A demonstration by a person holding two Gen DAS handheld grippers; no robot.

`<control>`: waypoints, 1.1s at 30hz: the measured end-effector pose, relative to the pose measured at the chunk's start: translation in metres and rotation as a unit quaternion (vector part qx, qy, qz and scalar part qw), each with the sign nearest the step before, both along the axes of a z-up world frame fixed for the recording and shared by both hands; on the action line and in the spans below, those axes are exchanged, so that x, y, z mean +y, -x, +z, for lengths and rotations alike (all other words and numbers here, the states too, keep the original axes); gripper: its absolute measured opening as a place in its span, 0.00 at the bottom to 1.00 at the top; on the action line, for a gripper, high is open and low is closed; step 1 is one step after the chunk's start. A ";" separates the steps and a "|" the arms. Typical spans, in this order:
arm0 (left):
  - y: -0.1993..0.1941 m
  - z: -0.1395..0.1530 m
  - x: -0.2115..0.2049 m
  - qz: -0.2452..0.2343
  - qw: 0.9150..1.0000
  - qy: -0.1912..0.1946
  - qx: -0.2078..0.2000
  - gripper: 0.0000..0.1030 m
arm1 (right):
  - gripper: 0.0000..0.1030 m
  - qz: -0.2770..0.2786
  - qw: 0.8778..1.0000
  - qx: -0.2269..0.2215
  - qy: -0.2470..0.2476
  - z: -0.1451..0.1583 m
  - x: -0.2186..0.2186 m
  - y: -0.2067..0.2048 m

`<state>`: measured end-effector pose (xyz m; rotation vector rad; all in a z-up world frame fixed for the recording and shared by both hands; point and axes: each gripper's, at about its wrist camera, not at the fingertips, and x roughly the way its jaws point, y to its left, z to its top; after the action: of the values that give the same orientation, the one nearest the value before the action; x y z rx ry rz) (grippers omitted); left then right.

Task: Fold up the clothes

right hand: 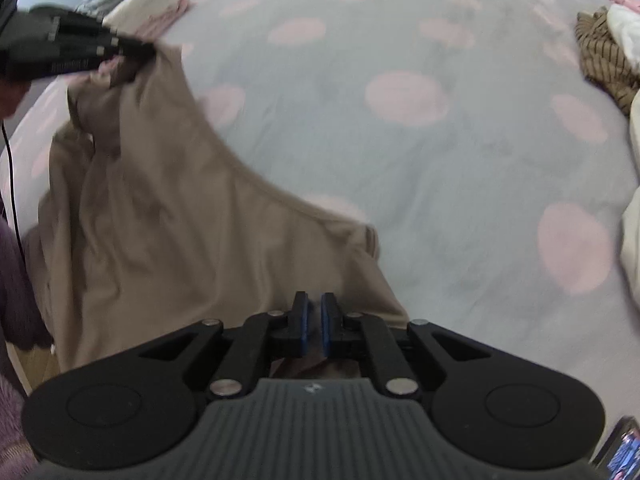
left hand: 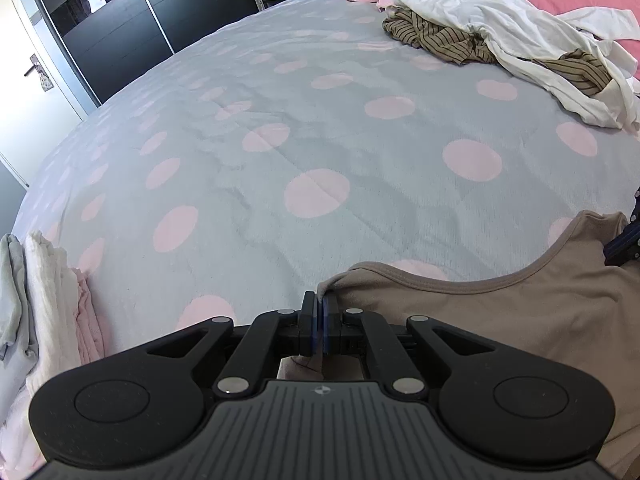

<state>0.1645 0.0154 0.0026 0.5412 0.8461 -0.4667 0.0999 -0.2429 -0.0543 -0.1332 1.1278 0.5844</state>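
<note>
Polka-dot bedspread [left hand: 320, 128] fills the view, grey with pink spots, its middle bare for laying a garment flat. Left gripper [left hand: 320, 312] pinches one shoulder of the tan top [left hand: 500, 320]; right gripper [right hand: 314, 320], fingers narrowed on cloth, grips the other, so the neckline sags between them over the bed's near edge. Folded stack [left hand: 48, 300] waits at the left edge, and the unfolded heap [left hand: 500, 36] sits toward the far right corner.

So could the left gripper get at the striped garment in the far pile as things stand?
Probably not right away. The left gripper is shut on the beige top's shoulder, and the striped garment lies across the bed, partly under a white garment. The polka-dot bedspread between them is bare.
</note>
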 end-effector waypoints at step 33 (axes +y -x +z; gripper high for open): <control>0.008 0.013 0.009 0.012 0.999 -0.002 -0.039 0.01 | 0.04 0.041 0.996 -0.083 0.012 0.049 -0.034 -0.003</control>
<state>0.1562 0.0247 0.0157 0.5504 0.7777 -0.4197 0.1032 -0.2770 -0.0055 -0.2457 0.9721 0.6205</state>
